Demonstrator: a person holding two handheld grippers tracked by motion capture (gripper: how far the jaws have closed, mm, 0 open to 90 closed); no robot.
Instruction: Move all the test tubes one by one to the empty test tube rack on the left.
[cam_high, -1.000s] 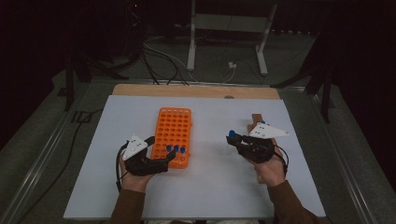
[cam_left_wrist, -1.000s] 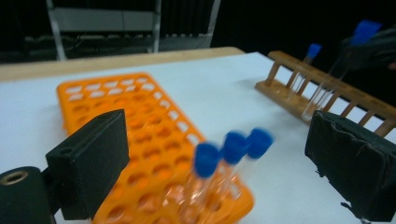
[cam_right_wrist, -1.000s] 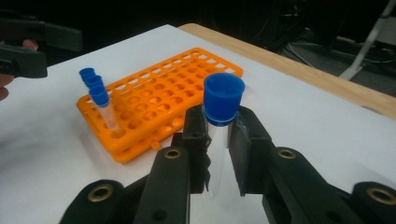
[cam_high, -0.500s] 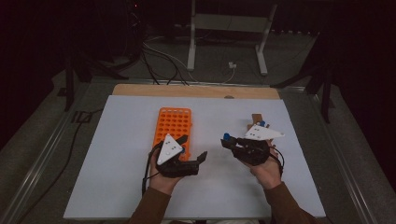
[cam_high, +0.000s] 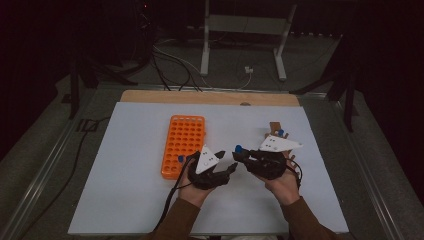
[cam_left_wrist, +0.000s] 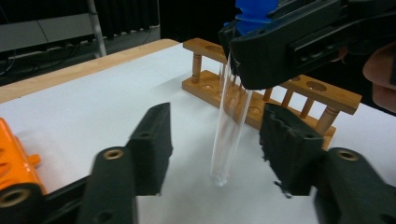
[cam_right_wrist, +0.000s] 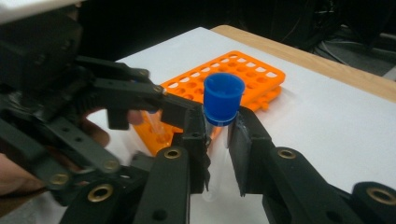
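My right gripper (cam_high: 239, 156) is clamped on a blue-capped tube (cam_left_wrist: 229, 126) just under its cap, right of the orange rack (cam_high: 183, 144). My left gripper (cam_high: 231, 169) has been closing, its jaws half-wide around the tube's lower end without touching it. A wooden rack (cam_left_wrist: 261, 91) stands behind the tube.

Clear test tube (cam_left_wrist: 229, 126) with blue cap (cam_right_wrist: 223, 99). Orange perforated rack (cam_high: 184, 144), centre left. Light brown wooden rack (cam_left_wrist: 280, 91), upper right. White desk (cam_high: 125, 165); both grippers black.
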